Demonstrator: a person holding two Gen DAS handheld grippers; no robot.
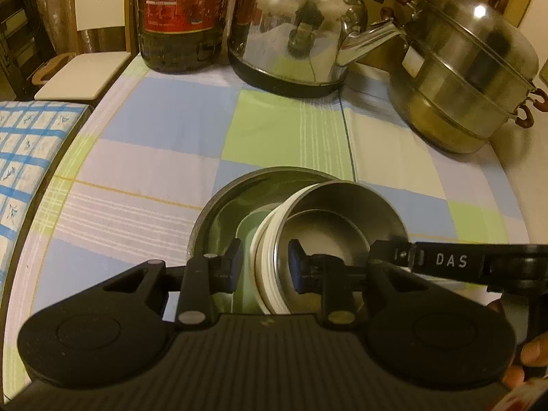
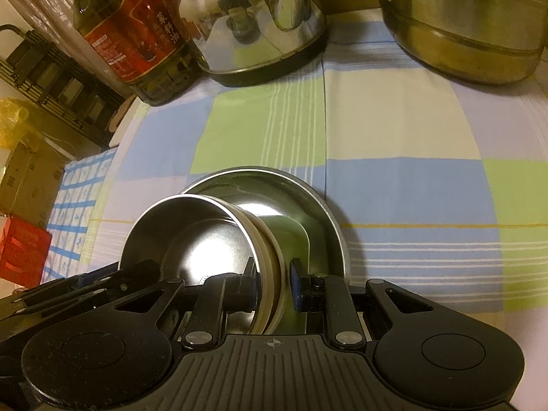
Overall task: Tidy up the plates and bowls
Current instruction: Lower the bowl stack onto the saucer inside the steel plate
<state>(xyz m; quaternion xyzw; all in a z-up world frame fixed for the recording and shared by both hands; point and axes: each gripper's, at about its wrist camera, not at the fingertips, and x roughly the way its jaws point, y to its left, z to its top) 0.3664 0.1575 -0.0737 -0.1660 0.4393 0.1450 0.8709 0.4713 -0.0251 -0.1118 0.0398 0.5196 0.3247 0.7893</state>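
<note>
Left wrist: "DAS" readable on right gripper [image 1: 387, 250] arm; left gripper [image 1: 265, 267] jaws straddle white-banded steel bowl [image 1: 328, 212] wall, contact unclear; bowl tilted in steel plate [image 1: 233, 198]; steamer pot [image 1: 469, 78] fully seen. Right wrist: right gripper [image 2: 272, 286] clamps bowl [image 2: 191, 233] rim; oil bottle [image 2: 130, 30] Chinese label, kettle [image 2: 253, 20], checked tablecloth [image 2: 394, 130], cardboard box [image 2: 27, 178]

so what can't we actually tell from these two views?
- Bowl, near rim: both wrist views, hidden behind the gripper bodies.
- Green item under the bowl in the metal dish: mostly covered by the bowl, unidentifiable.
- Left gripper: pad contact with the bowl wall is unclear.
- Steamer pot top: cut off by the right view's edge.
- Oil bottle cap: cut off by the left view's edge.
</note>
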